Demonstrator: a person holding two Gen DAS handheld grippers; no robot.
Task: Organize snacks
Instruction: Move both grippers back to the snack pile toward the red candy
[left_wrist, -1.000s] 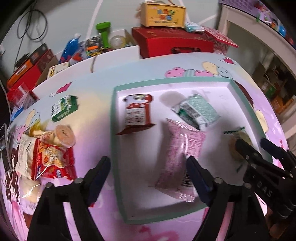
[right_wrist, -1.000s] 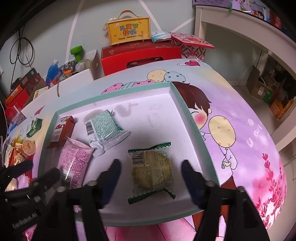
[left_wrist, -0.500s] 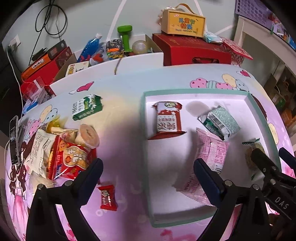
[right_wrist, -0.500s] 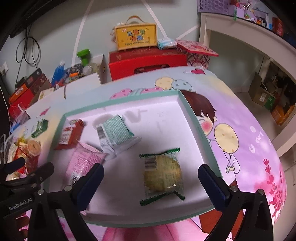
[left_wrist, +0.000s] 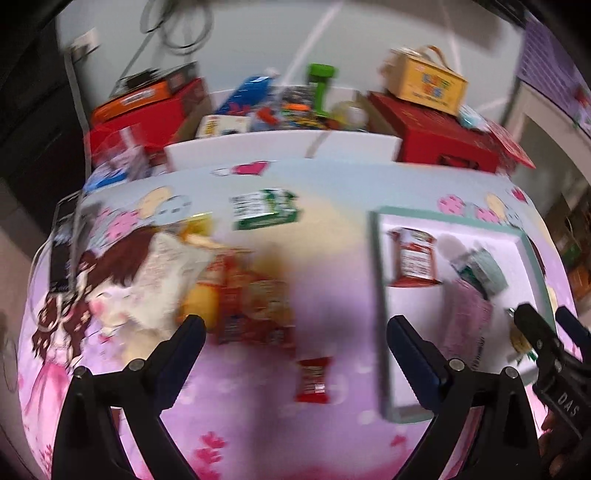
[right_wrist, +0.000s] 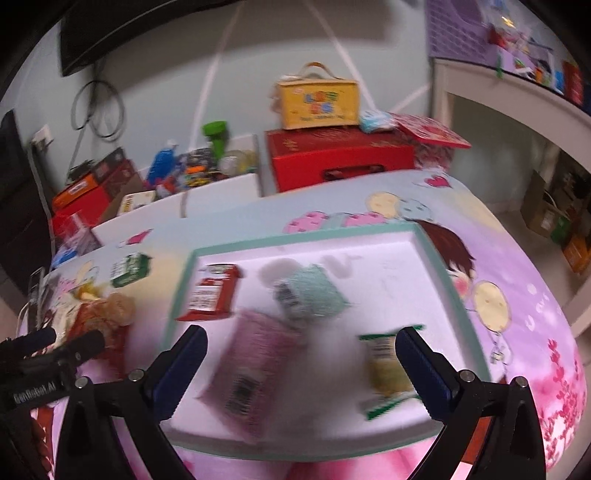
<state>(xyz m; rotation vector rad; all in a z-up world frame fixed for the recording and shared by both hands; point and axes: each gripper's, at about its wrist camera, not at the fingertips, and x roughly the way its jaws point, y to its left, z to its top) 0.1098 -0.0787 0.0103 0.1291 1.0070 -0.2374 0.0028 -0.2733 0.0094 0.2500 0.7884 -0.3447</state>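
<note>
Left tongs (left_wrist: 295, 332) and right tongs (right_wrist: 301, 343) both spread wide, gripping nothing, above bench (left_wrist: 332, 435) with small red packet (left_wrist: 312, 380) and tray (right_wrist: 432, 254) of snacks

Yellow handled box (right_wrist: 318, 100) atop red case (right_wrist: 341, 157) — green dumbbell (right_wrist: 216, 138) alongside.

four packets (right_wrist: 255, 369) in tray (right_wrist: 295, 236), snack pile (left_wrist: 221, 295) left of tray on table (left_wrist: 332, 229)
</note>
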